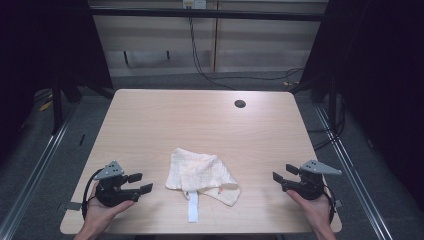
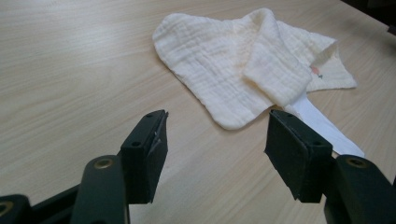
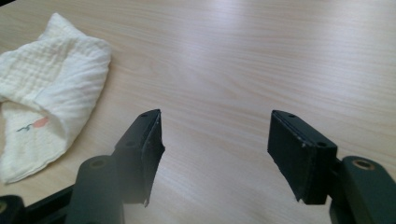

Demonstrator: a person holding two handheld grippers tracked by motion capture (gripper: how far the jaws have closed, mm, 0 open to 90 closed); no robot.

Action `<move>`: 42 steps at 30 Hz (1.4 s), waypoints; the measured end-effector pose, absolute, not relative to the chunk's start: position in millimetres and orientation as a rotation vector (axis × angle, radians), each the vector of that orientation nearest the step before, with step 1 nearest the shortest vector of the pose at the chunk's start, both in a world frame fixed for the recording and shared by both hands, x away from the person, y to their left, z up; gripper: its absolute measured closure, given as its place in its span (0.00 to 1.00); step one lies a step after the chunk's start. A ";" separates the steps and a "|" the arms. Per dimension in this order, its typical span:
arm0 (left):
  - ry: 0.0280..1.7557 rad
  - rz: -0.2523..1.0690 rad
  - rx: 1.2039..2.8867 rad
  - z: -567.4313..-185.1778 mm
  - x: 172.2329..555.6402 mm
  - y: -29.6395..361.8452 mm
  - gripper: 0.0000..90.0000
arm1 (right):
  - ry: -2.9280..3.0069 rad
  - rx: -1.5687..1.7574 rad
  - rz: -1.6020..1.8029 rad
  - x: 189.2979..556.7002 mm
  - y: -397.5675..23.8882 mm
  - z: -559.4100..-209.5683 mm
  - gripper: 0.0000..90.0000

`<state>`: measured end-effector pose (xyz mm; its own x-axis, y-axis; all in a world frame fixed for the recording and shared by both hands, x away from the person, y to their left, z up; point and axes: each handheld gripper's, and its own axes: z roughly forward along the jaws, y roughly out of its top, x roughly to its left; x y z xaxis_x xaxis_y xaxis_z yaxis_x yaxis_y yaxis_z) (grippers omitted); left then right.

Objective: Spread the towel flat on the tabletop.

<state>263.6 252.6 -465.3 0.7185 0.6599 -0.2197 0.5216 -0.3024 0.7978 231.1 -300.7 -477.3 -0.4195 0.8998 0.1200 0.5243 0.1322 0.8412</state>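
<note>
The setting is a recording bay in a laboratory or test workshop, not a home. Evidence: a plain light-wood table [image 1: 150, 125] with a round cable port [image 1: 240, 104] near its far edge stands alone on grey carpet. Dark metal frame posts [image 1: 56, 102] and floor rails [image 1: 35, 170] flank both sides (a rig-type enclosure), and a horizontal bar [image 1: 200, 13] crosses above the far end. Black curtains [image 1: 390, 75] close off the surroundings. Loose cables [image 1: 200, 65] hang down a pale panelled back wall [image 1: 260, 45] and trail across the floor. Lighting falls on the tabletop alone
</note>
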 end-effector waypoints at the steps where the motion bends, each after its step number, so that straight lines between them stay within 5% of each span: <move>1: 0.902 0.186 1.970 -465.3 263.7 252.9 0.43 | 2.006 1.367 1.214 230.5 -300.9 -477.8 0.41; 5: 0.892 0.201 1.953 -463.4 262.9 253.2 0.39 | 2.022 1.347 1.264 227.3 -300.9 -476.1 0.51; 18: 0.841 0.116 2.017 -467.2 261.0 241.3 0.34 | 2.147 1.318 1.323 225.3 -284.0 -468.9 0.51; 31: 0.744 0.118 2.092 -462.6 284.3 211.4 0.57 | 2.329 1.128 1.317 236.6 -228.8 -461.9 0.54; 42: 0.657 0.135 2.101 -438.2 313.7 182.1 0.65 | 2.370 1.043 1.356 261.0 -204.8 -443.2 0.62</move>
